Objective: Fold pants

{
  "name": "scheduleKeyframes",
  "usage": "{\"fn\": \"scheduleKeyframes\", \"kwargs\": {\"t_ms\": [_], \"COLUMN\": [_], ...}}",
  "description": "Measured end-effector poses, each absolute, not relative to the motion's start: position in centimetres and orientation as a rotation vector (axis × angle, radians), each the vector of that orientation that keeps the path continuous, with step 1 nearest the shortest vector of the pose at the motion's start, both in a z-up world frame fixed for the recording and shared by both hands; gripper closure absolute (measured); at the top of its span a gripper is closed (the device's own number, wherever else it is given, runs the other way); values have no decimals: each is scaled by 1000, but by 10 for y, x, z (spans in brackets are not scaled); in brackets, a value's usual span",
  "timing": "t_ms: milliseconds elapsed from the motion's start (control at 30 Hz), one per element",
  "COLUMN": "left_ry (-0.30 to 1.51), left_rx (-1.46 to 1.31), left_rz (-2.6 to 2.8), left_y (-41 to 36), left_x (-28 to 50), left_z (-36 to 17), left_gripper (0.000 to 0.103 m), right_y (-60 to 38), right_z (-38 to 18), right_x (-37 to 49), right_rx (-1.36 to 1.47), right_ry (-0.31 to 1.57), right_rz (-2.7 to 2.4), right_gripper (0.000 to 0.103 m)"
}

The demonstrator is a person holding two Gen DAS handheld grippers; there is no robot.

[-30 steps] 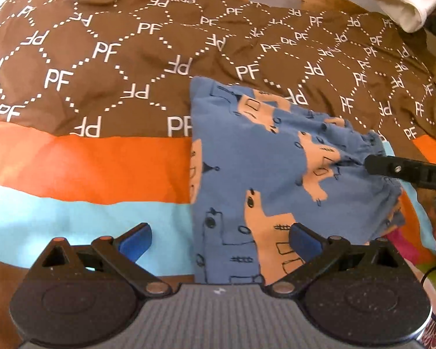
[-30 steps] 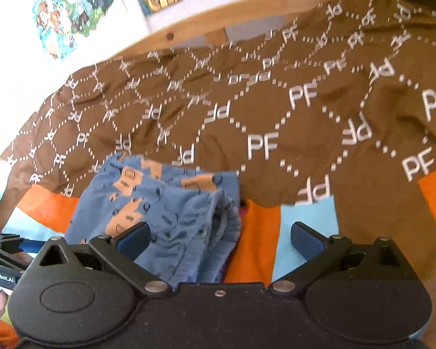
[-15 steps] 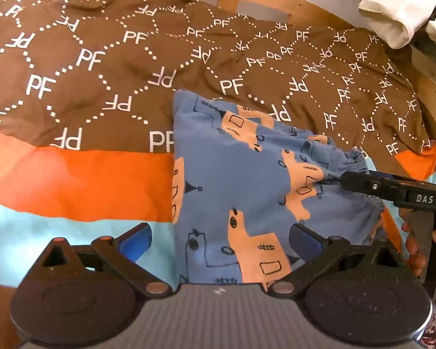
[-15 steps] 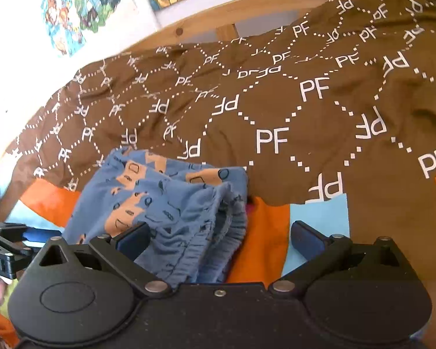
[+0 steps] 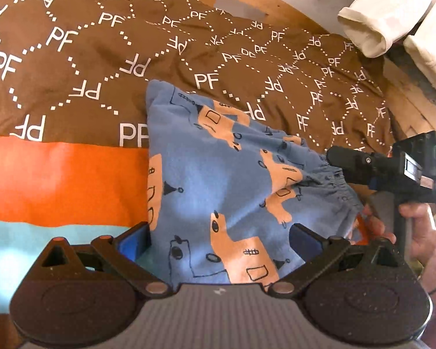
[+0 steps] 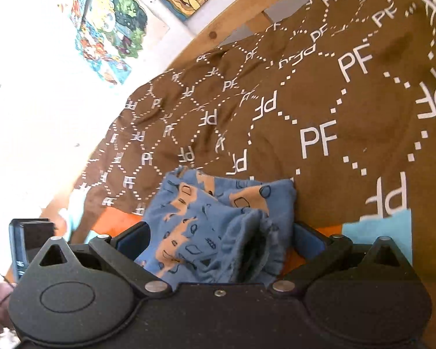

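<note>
Small blue pants [image 5: 223, 186] with orange animal prints lie folded on the brown, orange and light-blue bedspread [image 5: 72, 67]. My left gripper [image 5: 219, 240] is open, its jaws straddling the near edge of the pants. My right gripper [image 6: 221, 237] is open around the elastic waistband end [image 6: 247, 250] of the pants [image 6: 206, 212]. In the left wrist view the right gripper [image 5: 343, 160] reaches in from the right at the waistband, held by a hand.
A wooden bed rail [image 5: 247, 3] runs along the far side. White folded cloth [image 5: 386, 20] lies at the far right. Colourful pictures [image 6: 110, 29] hang on the white wall. The left gripper's body [image 6: 29, 241] shows at the right wrist view's left edge.
Both grippers have moved in closer to the pants. The pants now sit between the jaws of each. The pants have stayed where they lay.
</note>
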State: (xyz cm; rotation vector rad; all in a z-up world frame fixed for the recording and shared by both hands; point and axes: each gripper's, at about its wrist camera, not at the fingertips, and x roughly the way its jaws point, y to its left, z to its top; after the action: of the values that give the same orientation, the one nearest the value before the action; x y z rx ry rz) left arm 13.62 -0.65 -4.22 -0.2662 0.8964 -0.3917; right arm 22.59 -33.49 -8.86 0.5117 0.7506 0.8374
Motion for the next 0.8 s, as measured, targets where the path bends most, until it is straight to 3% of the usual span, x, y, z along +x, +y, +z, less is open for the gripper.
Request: {"fn": "scheduleKeyframes", "kwargs": {"t_ms": [633,800], "left_ry": [876,875], "left_rx": [-362,-429], "left_rz": [-382,-364], "left_y": [0,8], "left_x": [134,132], "left_z": [-52,-54], "left_gripper": [0,6], "right_y": [-323,-330], "right_z": [-91,-94], "right_x": [209,210], "right_rx": [454,491], "right_ry": [720,711], "right_rz": [830,810], "right_gripper": [1,10]}}
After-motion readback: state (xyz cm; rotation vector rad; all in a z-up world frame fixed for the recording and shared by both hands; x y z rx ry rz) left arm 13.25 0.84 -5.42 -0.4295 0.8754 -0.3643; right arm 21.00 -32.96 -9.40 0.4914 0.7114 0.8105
